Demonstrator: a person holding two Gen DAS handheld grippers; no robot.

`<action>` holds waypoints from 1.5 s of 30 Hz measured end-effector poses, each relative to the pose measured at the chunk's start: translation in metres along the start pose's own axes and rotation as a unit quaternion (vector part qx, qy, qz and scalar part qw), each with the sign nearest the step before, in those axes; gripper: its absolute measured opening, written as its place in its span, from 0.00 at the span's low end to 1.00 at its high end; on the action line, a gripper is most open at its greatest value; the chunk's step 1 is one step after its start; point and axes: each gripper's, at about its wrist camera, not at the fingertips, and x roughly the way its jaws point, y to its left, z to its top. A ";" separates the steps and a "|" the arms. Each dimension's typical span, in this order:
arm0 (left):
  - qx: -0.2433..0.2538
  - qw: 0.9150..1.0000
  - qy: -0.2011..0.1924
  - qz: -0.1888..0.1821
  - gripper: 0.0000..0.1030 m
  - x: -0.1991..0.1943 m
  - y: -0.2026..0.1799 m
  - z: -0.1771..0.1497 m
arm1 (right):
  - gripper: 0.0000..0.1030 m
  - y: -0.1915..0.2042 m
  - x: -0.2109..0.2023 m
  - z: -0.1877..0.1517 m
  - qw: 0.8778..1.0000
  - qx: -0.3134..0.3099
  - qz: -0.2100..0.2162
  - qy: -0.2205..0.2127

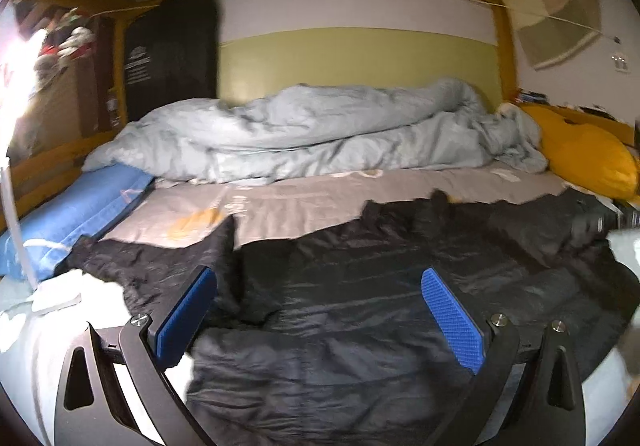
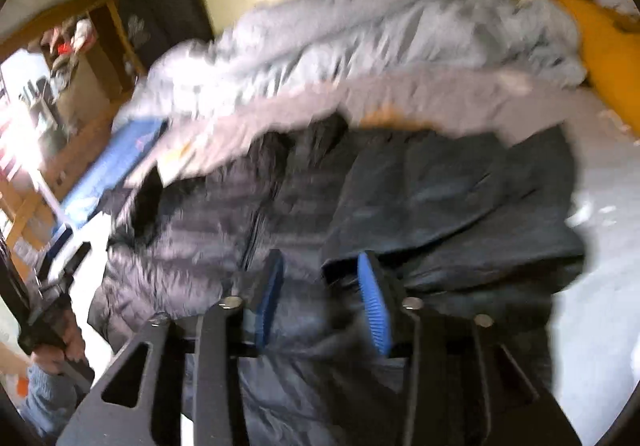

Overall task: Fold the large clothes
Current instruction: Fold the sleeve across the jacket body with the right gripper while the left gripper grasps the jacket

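1. Nearest, the left gripper [image 1: 318, 296] has its two blue-padded fingers [image 1: 452, 316] spread wide with nothing between them, poised above the dark quilted puffer jacket [image 1: 340, 346].
2. The right gripper [image 2: 320, 284] has its jaws partly apart over the same jacket; the right wrist view is blurred, and whether the blue pads [image 2: 374, 306] touch the fabric cannot be told.
3. In the right wrist view the person's left hand [image 2: 60, 342] shows at the lower left edge, gripping a black handle.
4. The jacket lies spread flat across the near part of the bed, with its zip [image 2: 252, 230] running down the front.
5. Under and beyond the jacket lies a grey bedsheet [image 1: 320, 201]; a blue pillow [image 1: 76, 205] sits at the left edge, beside the jacket's sleeve.
6. Farther back, a crumpled pale blue-grey duvet [image 1: 312, 129] is heaped along the wall side, and a yellow cushion [image 1: 588, 153] rests at the right.
7. Behind these stand a wooden bed frame [image 1: 504, 45], a green and white wall [image 1: 360, 61] and a black upright panel [image 1: 172, 53].
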 end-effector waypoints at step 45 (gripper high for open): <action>0.143 0.925 0.228 -0.268 0.61 0.203 -0.348 0.053 | 0.31 -0.170 -0.044 0.022 0.966 0.207 -0.153 -0.027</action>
